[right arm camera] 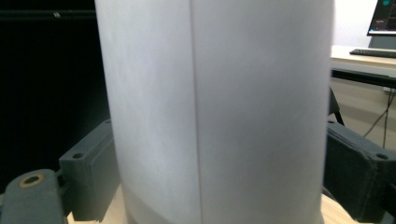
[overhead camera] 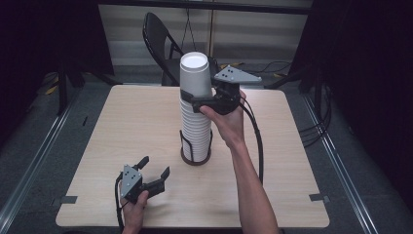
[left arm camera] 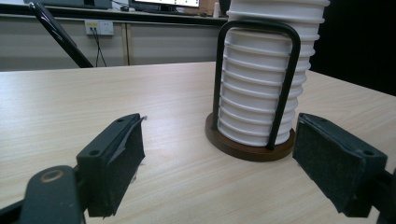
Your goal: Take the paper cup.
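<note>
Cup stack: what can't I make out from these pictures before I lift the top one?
- Whether the right gripper pinches the top cup: the right gripper view has the cup wall between the jaws, covering both contact faces.
- Cup count: the holder bars hide some rims.
- Stack top: cut off by the left gripper view's upper edge.

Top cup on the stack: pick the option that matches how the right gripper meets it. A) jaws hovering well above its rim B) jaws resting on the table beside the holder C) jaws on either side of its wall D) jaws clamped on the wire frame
C: the right gripper has one jaw on each side of the top cup, and the right gripper view shows the white wall between both pads.
</note>
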